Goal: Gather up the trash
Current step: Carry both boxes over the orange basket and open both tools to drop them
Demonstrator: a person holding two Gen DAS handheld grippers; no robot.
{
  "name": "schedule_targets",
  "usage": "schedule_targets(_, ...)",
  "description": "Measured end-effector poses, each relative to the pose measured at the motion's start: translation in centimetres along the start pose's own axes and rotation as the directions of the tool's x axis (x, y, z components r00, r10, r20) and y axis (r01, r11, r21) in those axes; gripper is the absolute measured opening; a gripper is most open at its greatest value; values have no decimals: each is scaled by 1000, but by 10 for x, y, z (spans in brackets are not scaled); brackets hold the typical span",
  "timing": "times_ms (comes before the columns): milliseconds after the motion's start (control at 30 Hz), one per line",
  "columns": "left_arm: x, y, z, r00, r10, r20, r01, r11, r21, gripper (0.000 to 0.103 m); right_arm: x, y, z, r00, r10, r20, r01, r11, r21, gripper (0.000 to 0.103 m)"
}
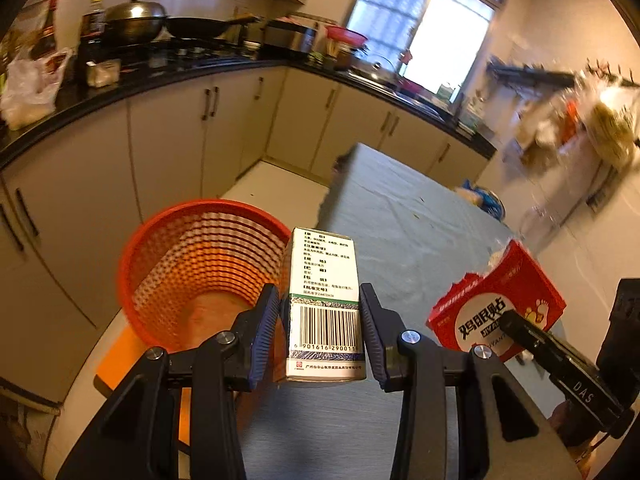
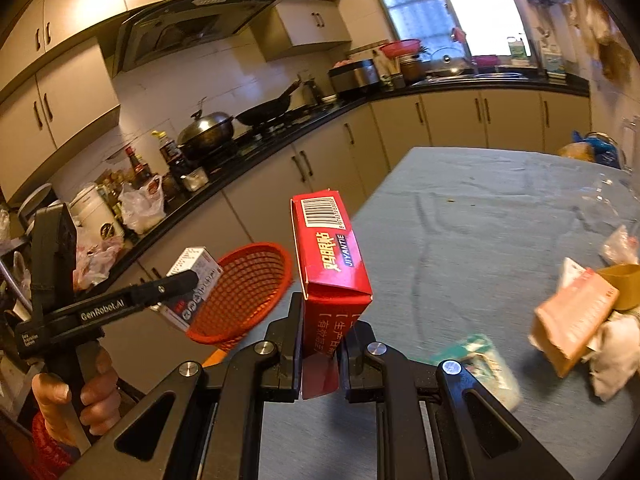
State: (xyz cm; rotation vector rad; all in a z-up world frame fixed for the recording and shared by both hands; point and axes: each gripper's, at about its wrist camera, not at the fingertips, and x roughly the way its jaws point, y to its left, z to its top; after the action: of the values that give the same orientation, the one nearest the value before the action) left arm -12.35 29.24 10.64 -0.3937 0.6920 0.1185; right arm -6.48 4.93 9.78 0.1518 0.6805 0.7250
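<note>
Boxes in both claws — the left claw (image 1: pixel 320 312) is clamped on a white carton (image 1: pixel 325 304), barcode side facing the camera, its blue ribbed pads pressed against both long sides. That carton stands upright between the fingers, just beside the rim of the orange mesh basket (image 1: pixel 200 264), which sits low beside the tabletop (image 1: pixel 400 216) edge. Over on the other side, the right claw (image 2: pixel 320 332) is closed tight on a red box (image 2: pixel 332 256), gripping its lower end so the barcode end points up and away. From the right wrist view the basket's open mouth shows to the left of the red box, with the white carton in front of its rim. A hand (image 2: pixel 76 396) grips the left tool's handle at lower left. Still lying on the grey-blue cloth at the right — a tan packet (image 2: pixel 572 320), a blurred green-and-white packet (image 2: pixel 476 364) and some crumpled white wrapping (image 2: pixel 612 352). Kitchen cabinets and a dark worktop with pans run along the far wall.
</note>
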Motion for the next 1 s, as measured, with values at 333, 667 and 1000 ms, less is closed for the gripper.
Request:
schedule_targets(333, -26, 56, 15, 997, 50, 53, -44, 994, -101, 39, 26, 38, 15, 996, 84, -43, -85, 996, -19, 15)
schedule_targets(667, -18, 94, 29, 997, 64, 54, -56, 989, -136, 39, 63, 50, 29, 986, 136, -96, -132, 990, 47, 15)
schedule_targets(1000, 39, 104, 21, 999, 15, -28, -19, 991, -133, 39, 120, 64, 40, 979, 130, -159, -120, 990, 72, 15)
